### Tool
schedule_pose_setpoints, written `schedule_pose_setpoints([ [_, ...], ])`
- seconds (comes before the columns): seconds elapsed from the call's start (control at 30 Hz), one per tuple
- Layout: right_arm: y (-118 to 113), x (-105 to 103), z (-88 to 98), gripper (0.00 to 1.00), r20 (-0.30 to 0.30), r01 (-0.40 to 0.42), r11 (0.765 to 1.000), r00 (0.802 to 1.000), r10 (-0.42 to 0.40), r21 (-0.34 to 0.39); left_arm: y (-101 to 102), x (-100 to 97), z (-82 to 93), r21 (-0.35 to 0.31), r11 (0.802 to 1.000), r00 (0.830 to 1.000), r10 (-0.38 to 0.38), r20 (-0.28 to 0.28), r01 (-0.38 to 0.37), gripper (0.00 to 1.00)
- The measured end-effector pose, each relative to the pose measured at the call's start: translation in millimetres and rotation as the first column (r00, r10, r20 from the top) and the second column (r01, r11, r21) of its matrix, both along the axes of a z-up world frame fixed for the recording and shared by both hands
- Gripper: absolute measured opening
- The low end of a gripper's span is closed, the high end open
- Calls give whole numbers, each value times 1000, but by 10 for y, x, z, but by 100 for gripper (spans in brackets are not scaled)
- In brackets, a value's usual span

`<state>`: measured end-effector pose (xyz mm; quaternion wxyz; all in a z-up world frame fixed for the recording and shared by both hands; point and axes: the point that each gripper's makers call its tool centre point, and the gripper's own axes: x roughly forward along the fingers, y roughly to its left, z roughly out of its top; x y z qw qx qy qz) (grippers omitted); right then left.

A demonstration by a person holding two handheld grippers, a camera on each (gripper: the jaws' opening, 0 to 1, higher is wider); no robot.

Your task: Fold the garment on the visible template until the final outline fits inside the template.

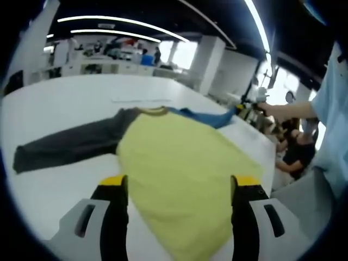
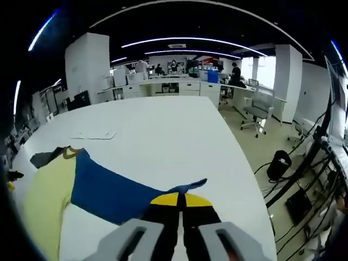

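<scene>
The right gripper (image 2: 178, 200) pinches the shirt's (image 1: 179, 168) blue sleeve (image 2: 117, 193) near the table (image 2: 163, 130) edge; the left gripper (image 1: 179, 187) gapes wide.

Loads of bare white desk (image 2: 163, 136) beyond the shirt (image 1: 179, 174), so a tool could pass freely there; just a flat paper sheet (image 2: 93, 135) lying mid-desk. On the right edge the desk drops off to floor with an office chair (image 2: 255, 111) well apart
</scene>
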<state>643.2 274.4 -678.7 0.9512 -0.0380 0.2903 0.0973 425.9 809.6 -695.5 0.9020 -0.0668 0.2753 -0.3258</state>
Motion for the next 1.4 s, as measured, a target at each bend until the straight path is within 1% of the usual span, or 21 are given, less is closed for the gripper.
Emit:
schedule_pose_setpoints([
  [0.13, 337, 45, 184, 0, 25, -81, 997, 996, 81, 5, -16, -2, 21, -15, 1000, 1000, 1, 12, -1, 73],
  [0.17, 483, 47, 246, 0, 32, -115, 993, 993, 115, 1, -2, 2, 27, -22, 1000, 1000, 4, 17, -4, 73],
  [0.27, 788, 66, 349, 0, 36, -186, 983, 982, 186, -6, 33, -1, 48, -31, 999, 999, 12, 30, -11, 72],
  [0.3, 928, 71, 394, 0, 42, -215, 976, 976, 216, -9, 48, -2, 53, -34, 999, 999, 13, 35, -12, 72],
  [0.4, 1200, 165, 471, 0, 50, -290, 957, 956, 290, -3, 96, -23, 64, -26, 1000, 999, 10, 51, -9, 72],
  [0.43, 1246, 173, 488, 0, 54, -301, 954, 952, 301, -3, 97, -32, 73, -24, 1000, 998, 10, 57, -9, 72],
  [0.47, 1415, 166, 543, 0, 57, -336, 942, 941, 335, 2, 104, -42, 78, -24, 1000, 998, 11, 59, -10, 72],
  [0.5, 1506, 162, 578, 0, 60, -349, 937, 936, 348, 4, 108, -50, 83, -24, 1000, 998, 12, 61, -11, 72],
  [0.53, 1664, 165, 635, 0, 68, -380, 925, 923, 379, 3, 109, -67, 98, -28, 999, 998, 17, 67, -15, 72],
  [0.57, 1751, 167, 663, 0, 71, -390, 921, 919, 389, 8, 112, -75, 106, -32, 999, 997, 21, 70, -19, 72],
  [0.67, 2197, 79, 741, 0, 79, -442, 895, 896, 438, 54, 138, -103, 112, -50, 998, 997, 40, 73, -36, 72],
  [0.83, 2715, 128, 755, 0, 87, -525, 846, 850, 519, 87, 187, -174, 146, -70, 996, 994, 69, 87, -63, 72],
  [0.87, 2795, 141, 756, 0, 92, -533, 841, 846, 526, 95, 191, -185, 147, -74, 995, 994, 74, 86, -68, 72],
  [0.93, 3018, 108, 757, 0, 93, -567, 816, 824, 559, 116, 205, -213, 138, -75, 994, 993, 85, 84, -79, 72],
  [1.07, 3390, 103, 762, 0, 103, -609, 782, 793, 600, 132, 237, -257, 144, -84, 991, 991, 108, 85, -101, 71],
  [1.1, 3460, 107, 766, 0, 105, -612, 778, 791, 603, 142, 257, -266, 143, -89, 990, 990, 113, 82, -106, 71],
  [1.17, 3679, 54, 767, 0, 107, -635, 752, 772, 627, 177, 268, -277, 158, -99, 989, 989, 118, 87, -109, 71],
  [1.2, 3788, 39, 752, 0, 105, -648, 742, 761, 640, 174, 278, -279, 162, -100, 989, 989, 122, 89, -113, 71],
  [1.23, 3824, 34, 747, 0, 105, -653, 737, 756, 645, 173, 275, -283, 166, -100, 988, 988, 123, 89, -114, 71],
  [1.27, 3940, -11, 739, 0, 107, -671, 722, 741, 663, 168, 271, -291, 172, -103, 988, 988, 125, 90, -116, 71],
  [1.4, 4257, -46, 696, 0, 105, -698, 693, 714, 692, 179, 336, -307, 131, -110, 986, 987, 133, 85, -124, 71],
])
